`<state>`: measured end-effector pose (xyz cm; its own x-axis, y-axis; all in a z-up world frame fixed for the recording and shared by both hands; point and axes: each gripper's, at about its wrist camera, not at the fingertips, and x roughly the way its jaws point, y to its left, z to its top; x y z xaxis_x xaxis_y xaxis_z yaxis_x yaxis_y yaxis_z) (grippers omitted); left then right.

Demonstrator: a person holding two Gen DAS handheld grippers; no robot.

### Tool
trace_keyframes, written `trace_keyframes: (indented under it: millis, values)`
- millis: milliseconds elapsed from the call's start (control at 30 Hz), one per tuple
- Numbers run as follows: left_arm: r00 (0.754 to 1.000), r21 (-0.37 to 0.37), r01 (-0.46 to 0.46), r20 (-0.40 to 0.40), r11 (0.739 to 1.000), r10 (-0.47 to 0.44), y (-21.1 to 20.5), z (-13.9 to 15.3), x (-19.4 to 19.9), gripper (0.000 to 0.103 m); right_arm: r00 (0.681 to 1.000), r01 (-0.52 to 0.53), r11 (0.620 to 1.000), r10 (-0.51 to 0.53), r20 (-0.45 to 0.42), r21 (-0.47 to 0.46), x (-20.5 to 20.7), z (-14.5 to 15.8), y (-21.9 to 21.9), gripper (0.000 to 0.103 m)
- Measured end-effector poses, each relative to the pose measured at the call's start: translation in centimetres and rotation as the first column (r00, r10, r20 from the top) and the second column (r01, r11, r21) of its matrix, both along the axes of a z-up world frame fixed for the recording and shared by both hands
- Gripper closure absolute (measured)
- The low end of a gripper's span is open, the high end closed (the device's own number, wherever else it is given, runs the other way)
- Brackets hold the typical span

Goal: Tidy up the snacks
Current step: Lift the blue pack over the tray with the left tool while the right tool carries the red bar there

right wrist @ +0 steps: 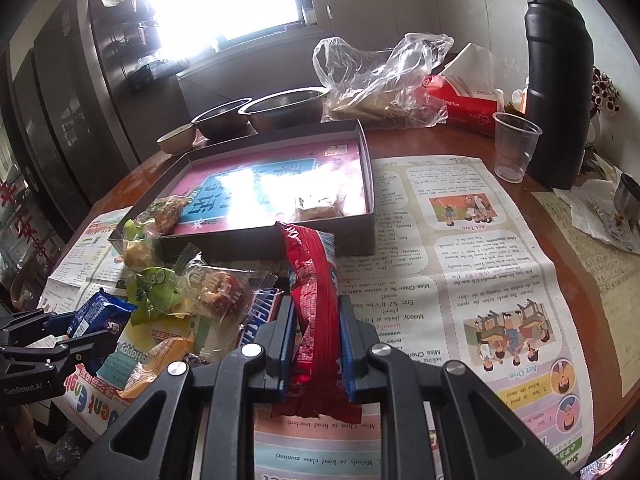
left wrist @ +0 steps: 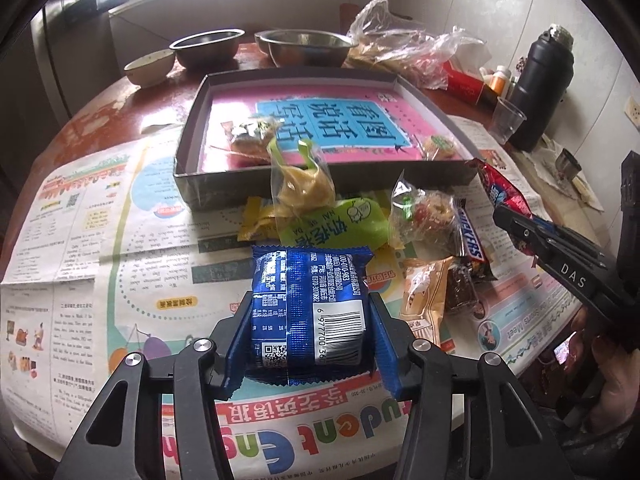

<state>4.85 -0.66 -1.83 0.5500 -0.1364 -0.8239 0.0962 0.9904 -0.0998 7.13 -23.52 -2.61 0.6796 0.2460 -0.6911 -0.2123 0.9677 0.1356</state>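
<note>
A flat, square blue foil snack packet [left wrist: 308, 312], barcode side up, is clamped between the blue pads of the left gripper [left wrist: 310, 332], whose jaws stand at a middling width set by the packet itself. It is held clear of the printed newspaper sheet [left wrist: 120, 248], most likely so that it can be carried to the box ahead. A long red crinkled foil snack bag [right wrist: 316, 312] is pinched edge-on in the right gripper [right wrist: 316, 344], whose jaws are drawn narrow on it (the bag being thin when taken by its flat sides).

Straight ahead of both grippers a shallow grey cardboard box [left wrist: 320, 184] with a pink and blue printed floor is set, apparently as the place where the snacks are gathered. Two clear-wrapped pastries are already lying inside it, one near each of its nearer corners.

Between the grippers and the box, a loose pile of snacks is left on the newspaper: a clear bag of yellow chips [left wrist: 304, 184], a lime-green pouch [left wrist: 340, 224], a clear-wrapped round red-and-brown cake [left wrist: 428, 216], a Snickers bar [left wrist: 470, 240] and a tan paper-look packet [left wrist: 424, 300] can be counted; others are partly hidden.

Beyond the box, two steel bowls [left wrist: 208, 46] and one small ceramic bowl [left wrist: 150, 66] are seen. Ahead and to the right of the right gripper stand one black flask [right wrist: 558, 80] and one clear plastic cup [right wrist: 516, 144].
</note>
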Motion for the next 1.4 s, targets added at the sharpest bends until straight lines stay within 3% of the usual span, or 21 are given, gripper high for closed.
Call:
trace_keyframes:
  millis: [500,1400]
  values:
    - [0.998,-0.009,-0.031,0.045,0.999,0.031,1.1,2.2,0.8,0.049,1.0,-0.015,1.0,0.015,0.011,0.014,0.1,0.9,0.5,0.083]
    - [0.998,-0.022,-0.026,0.064,0.999,0.027,0.5,4.6,6.2,0.049,0.999,-0.026,0.999,0.025,0.023,0.024,3.5,2.9,1.0,0.083]
